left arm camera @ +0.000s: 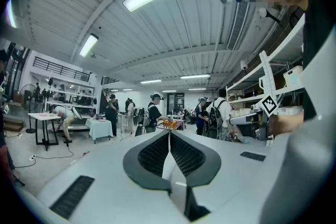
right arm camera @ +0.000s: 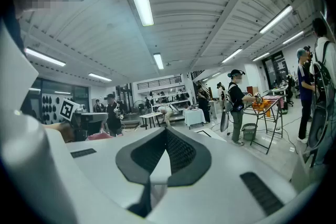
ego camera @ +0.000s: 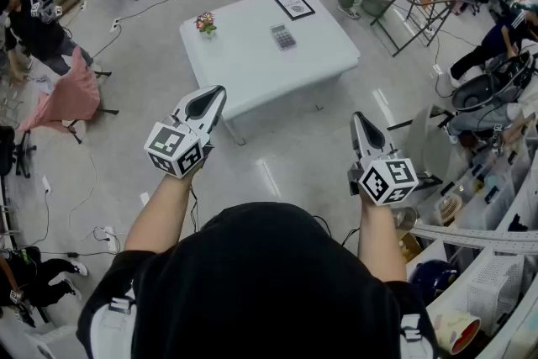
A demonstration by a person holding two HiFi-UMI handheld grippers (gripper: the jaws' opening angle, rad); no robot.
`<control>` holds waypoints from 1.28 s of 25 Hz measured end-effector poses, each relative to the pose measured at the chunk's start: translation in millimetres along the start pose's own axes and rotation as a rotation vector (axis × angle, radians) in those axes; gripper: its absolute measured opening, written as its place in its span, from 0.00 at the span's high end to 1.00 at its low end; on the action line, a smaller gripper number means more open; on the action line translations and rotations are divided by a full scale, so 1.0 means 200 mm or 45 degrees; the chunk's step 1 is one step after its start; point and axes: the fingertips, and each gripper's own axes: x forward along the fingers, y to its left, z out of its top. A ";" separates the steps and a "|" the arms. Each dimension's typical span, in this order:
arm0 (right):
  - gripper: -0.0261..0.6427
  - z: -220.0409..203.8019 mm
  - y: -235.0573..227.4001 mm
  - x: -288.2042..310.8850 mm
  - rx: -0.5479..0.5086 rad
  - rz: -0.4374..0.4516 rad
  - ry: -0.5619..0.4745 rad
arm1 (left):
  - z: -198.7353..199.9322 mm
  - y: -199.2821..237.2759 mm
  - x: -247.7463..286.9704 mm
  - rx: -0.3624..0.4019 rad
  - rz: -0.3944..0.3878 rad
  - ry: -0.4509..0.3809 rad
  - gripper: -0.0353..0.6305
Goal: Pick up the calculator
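A grey calculator [ego camera: 283, 36] lies flat on the white table [ego camera: 252, 63] ahead of me, near its far right part. My left gripper [ego camera: 215, 94] is held out over the floor short of the table's near edge, jaws shut with nothing between them. At the same distance from the table, off to the right, my right gripper [ego camera: 356, 120] is likewise shut and empty. Both point roughly level. In the left gripper view the left gripper [left arm camera: 169, 134] shows closed jaws against the room; the right gripper [right arm camera: 166, 131] looks the same in the right gripper view. The calculator is hidden in both gripper views.
On the table also stand a small flower pot [ego camera: 206, 23] at the left and a framed black card [ego camera: 294, 6] at the far edge. Shelving with boxes [ego camera: 496, 265] runs along my right. A pink chair [ego camera: 71, 97] and several people stand around the room.
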 end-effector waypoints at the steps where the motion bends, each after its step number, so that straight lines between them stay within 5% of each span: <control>1: 0.96 0.00 -0.02 -0.01 -0.026 0.000 0.005 | 0.00 -0.02 0.01 -0.002 0.009 0.003 0.90; 5: 0.96 0.01 -0.10 -0.04 -0.088 0.009 0.019 | 0.00 -0.06 0.06 0.000 0.038 0.010 0.90; 22: 0.94 0.05 -0.30 -0.06 0.016 0.080 -0.013 | 0.00 -0.16 0.20 0.015 0.097 0.027 0.90; 32: 0.66 0.05 -0.32 0.02 0.019 0.136 -0.001 | -0.05 -0.12 0.30 -0.034 0.065 0.041 0.67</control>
